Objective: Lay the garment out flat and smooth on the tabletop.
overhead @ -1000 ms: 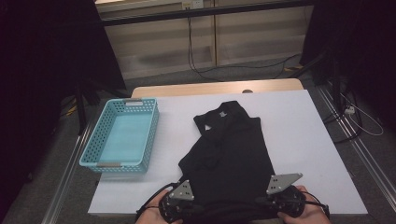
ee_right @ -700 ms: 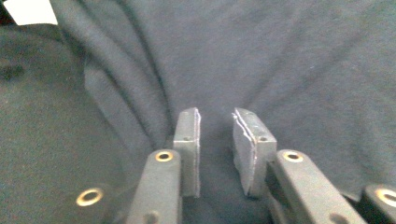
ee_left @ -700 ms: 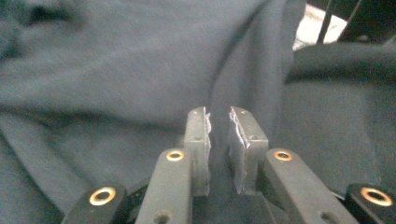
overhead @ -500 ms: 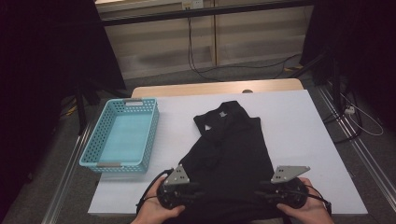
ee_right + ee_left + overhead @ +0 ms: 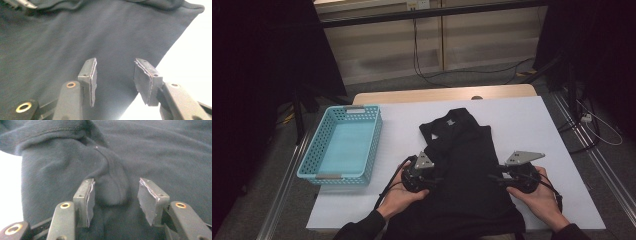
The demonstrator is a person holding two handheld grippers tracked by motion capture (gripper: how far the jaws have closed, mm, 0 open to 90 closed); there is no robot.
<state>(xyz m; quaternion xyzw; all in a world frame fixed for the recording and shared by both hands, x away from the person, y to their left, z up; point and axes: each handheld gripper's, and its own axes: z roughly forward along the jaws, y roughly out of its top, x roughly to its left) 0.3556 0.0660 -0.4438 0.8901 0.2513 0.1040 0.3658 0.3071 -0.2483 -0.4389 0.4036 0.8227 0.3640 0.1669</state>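
Observation:
A black shirt [image 5: 462, 150] lies flat on the white table [image 5: 537, 125], collar away from the person, its sides folded in. My left gripper [image 5: 434, 180] rests on the shirt's left edge, my right gripper [image 5: 498, 180] on its right edge, each pointing inward. Both have just been opening. In the left gripper view the left gripper [image 5: 115, 197] is open with a small bump of black cloth [image 5: 112, 190] between the pads, which do not press it. In the right gripper view the right gripper [image 5: 115, 77] is open over flat cloth [image 5: 62, 37] next to the bare table [image 5: 190, 50].
A light blue plastic basket [image 5: 373, 145] stands on the table's left side, with nothing inside. Bare white table lies to the right of the shirt. Cables and black stands are on the floor behind and beside the table.
Both hands have slid their grippers away from the table's near edge, up along the shirt's sides. The shirt's lower part now lies spread toward the front edge.

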